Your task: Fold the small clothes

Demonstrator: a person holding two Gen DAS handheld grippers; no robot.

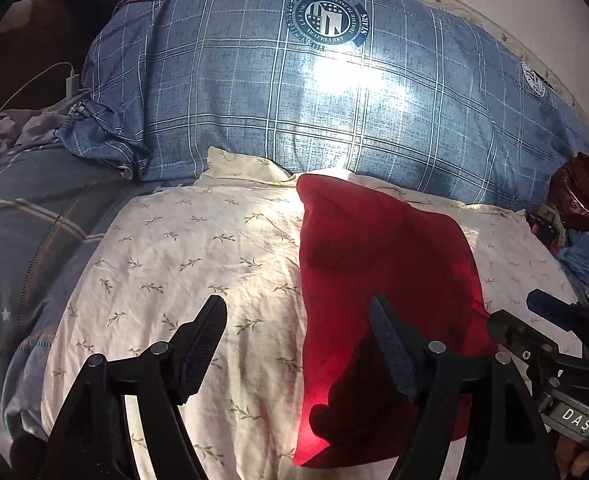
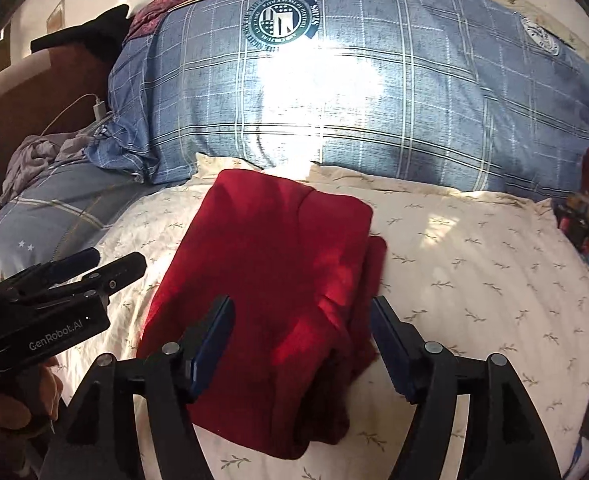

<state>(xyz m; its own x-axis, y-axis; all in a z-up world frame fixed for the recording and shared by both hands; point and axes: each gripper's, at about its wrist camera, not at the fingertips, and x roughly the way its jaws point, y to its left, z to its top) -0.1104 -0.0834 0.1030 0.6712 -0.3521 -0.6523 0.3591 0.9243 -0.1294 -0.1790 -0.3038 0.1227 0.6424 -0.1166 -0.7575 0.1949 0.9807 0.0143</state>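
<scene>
A red garment [image 1: 378,280] lies folded in a long rectangle on a cream leaf-print pillow [image 1: 182,264]; it also shows in the right wrist view [image 2: 270,280], with a layered edge on its right side. My left gripper [image 1: 298,316] is open and empty, hovering over the garment's left edge. My right gripper [image 2: 302,316] is open and empty, hovering over the garment's near right part. Each gripper shows in the other's view: the right gripper [image 1: 550,320] at the garment's right, the left gripper [image 2: 106,264] at its left.
A big blue plaid pillow [image 1: 314,100] stands behind the cream pillow [image 2: 474,280]. A blue quilt [image 1: 26,248] lies left, with a grey crumpled cloth [image 1: 2,132] and a white charger cable [image 1: 70,80]. Red and dark items [image 1: 578,192] pile at the right.
</scene>
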